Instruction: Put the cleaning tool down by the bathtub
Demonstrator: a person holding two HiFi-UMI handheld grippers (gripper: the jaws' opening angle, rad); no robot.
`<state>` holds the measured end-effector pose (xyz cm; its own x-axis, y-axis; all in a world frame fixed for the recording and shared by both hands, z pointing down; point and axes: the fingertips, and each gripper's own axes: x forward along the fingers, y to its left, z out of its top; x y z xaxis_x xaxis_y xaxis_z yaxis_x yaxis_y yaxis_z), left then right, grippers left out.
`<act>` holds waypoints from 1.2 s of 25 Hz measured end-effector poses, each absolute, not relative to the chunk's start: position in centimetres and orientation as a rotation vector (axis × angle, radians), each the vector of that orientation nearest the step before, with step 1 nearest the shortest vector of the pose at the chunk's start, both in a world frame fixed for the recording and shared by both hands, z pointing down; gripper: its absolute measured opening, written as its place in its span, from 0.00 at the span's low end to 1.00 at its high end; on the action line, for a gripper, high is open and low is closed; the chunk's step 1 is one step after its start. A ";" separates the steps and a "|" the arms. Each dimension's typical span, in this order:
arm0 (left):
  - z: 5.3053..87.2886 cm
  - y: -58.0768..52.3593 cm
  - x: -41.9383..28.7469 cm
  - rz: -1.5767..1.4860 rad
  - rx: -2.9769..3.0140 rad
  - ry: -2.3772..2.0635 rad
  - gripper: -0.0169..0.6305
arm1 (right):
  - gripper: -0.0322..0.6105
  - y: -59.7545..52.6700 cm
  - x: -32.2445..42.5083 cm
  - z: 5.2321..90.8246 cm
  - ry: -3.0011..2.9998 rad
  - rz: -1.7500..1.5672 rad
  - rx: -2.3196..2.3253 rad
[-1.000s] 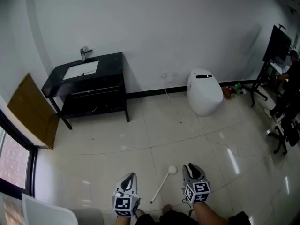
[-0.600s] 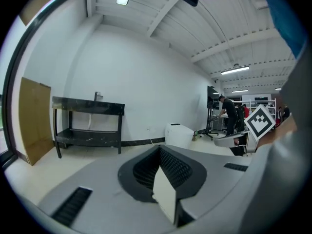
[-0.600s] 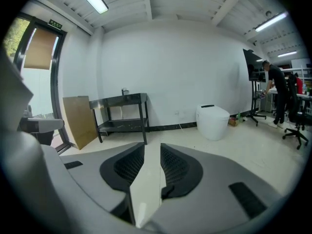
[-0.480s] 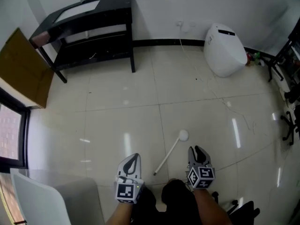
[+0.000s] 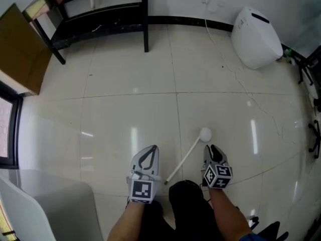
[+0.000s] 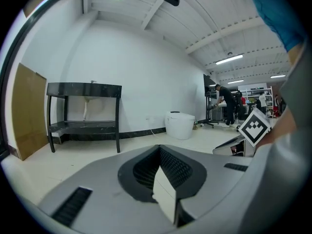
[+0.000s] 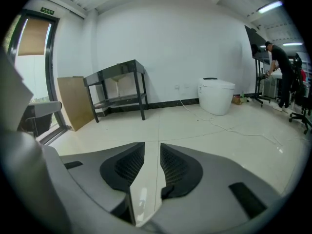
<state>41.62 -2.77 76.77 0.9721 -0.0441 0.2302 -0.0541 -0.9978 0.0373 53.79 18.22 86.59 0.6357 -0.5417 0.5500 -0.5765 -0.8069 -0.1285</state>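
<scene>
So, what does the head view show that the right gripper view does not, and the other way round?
Only the head view: the white stick with a round ball end, lying on the floor tiles. Only the right gripper view: a person in dark clothes at the far right and a ceiling light strip. Both: the white toilet, the black metal stand and the brown flat board.

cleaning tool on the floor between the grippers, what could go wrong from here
The long white cleaning tool with a round head lies loose on the pale tile floor by the person's knees, so it might get kicked or stepped on. The right gripper, open and empty, sits beside its head and could nudge it.
</scene>
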 end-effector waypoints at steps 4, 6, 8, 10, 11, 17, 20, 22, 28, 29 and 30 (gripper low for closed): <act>83.5 -4.4 42.3 0.356 3.074 -0.142 0.02 | 0.25 18.1 55.0 96.3 -0.914 0.915 2.756; 86.3 -5.1 43.1 0.354 3.077 -0.141 0.02 | 0.25 18.2 55.4 101.0 -0.878 0.936 2.750; 88.3 -5.4 44.1 0.347 3.071 -0.131 0.02 | 0.26 18.5 55.8 104.9 -0.832 0.972 2.757; 89.1 -5.6 44.7 0.330 3.035 -0.135 0.02 | 0.26 18.8 56.1 108.5 -0.792 1.027 2.755; 89.2 -5.7 44.8 0.324 3.019 -0.139 0.02 | 0.26 19.0 56.1 110.5 -0.771 1.067 2.747; 88.3 -5.2 44.6 0.266 3.029 -0.125 0.02 | 0.26 21.7 56.0 121.2 -0.557 1.363 2.661; 88.4 -4.9 44.6 0.289 3.051 -0.102 0.02 | 0.26 21.5 56.5 124.0 -0.532 1.406 2.623; 89.2 -4.9 44.4 0.322 3.042 -0.096 0.02 | 0.26 21.6 56.6 125.6 -0.481 1.461 2.633; 90.3 -5.0 44.1 0.365 3.023 -0.104 0.02 | 0.26 22.2 55.6 130.1 -0.393 1.591 2.544; 90.4 -4.9 44.2 0.376 3.025 -0.098 0.02 | 0.26 22.3 55.1 130.7 -0.388 1.604 2.518; 90.5 -4.8 44.2 0.381 3.026 -0.092 0.02 | 0.28 22.4 54.8 131.3 -0.385 1.613 2.494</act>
<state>44.19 -4.78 90.50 0.9670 -0.0483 0.2501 -0.0709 -0.9941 0.0821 54.75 22.39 131.26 0.3901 -0.1347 0.9109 -0.2916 -0.9564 -0.0165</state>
